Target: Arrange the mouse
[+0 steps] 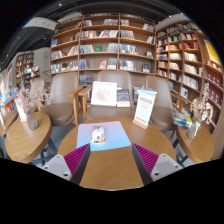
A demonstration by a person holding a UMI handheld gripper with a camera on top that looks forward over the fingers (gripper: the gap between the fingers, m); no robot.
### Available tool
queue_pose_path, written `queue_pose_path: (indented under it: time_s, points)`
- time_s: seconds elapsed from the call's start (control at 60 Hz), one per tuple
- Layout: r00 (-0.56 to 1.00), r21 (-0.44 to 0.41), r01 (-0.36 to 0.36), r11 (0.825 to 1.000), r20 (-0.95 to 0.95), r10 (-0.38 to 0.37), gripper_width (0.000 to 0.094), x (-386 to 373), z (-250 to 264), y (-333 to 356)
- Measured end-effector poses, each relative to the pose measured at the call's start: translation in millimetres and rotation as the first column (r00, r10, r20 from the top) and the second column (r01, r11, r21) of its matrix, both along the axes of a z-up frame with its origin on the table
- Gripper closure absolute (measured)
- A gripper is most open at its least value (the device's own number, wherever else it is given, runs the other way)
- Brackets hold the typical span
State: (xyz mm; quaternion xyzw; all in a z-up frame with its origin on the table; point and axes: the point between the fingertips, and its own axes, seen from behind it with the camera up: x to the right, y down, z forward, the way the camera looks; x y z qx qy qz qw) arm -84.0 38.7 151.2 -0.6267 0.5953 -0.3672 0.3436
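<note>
Gripper view. A library or bookshop interior: tall wooden bookshelves [105, 45] line the back wall, and upholstered chairs [100, 95] stand around a round wooden table [112, 165] in the foreground. On the table lies a pale blue rectangular mouse mat [110, 135], and on its near-left part rests a small pale computer mouse with reddish markings [98, 134]; its exact shape is too small to tell. A white display sign [145, 106] stands beyond the table on the right. The gripper [110, 158] hangs above the near table edge, fingers spread apart and holding nothing; the magenta pads [76, 156] flank the near end of the mat. The mouse sits just ahead of the fingers, left of their midline.

Judgement: the approach is in hand, the grasp not yet made. To do it well, shift slightly left to centre the mouse between the fingers, descend level, and close across its narrow sides without dragging the mat.
</note>
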Motion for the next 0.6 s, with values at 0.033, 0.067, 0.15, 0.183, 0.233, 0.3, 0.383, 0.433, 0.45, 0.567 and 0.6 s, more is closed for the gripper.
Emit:
queue_pose_path:
  time_s: [0.033, 0.067, 0.15, 0.183, 0.233, 0.3, 0.383, 0.433, 0.45, 0.567, 0.6]
  points:
    - [1.000, -0.001, -0.001, 1.000, -0.004, 0.001, 0.0082, -21, 2, -5]
    - [1.000, -0.003, 0.002, 1.000, -0.003, -0.002, 0.0079, -43, 6, -9]
    - [1.000, -0.018, 0.016, 1.000, 0.005, -0.016, 0.0079, -84, 11, -23]
    - [1.000, -0.024, 0.021, 0.999, 0.005, -0.021, 0.0080, -103, 10, -29]
    - [1.000, -0.025, 0.023, 0.999, 0.010, -0.023, 0.0079, -124, 12, -34]
    - [1.000, -0.022, 0.027, 0.999, 0.014, -0.027, 0.0079, -149, 13, -40]
    - [0.999, -0.027, 0.028, 0.999, 0.025, -0.027, 0.0081, -172, 14, -47]
    - [0.999, -0.014, 0.024, 1.000, 0.032, -0.023, 0.0078, -183, 15, -48]
    - [0.999, -0.014, 0.022, 1.000, 0.035, -0.022, 0.0078, -186, 16, -48]
    - [0.999, -0.013, 0.025, 1.000, 0.047, -0.025, 0.0079, -203, 20, -54]
    - [0.998, -0.009, 0.032, 0.999, 0.051, -0.031, 0.0078, -207, 23, -56]
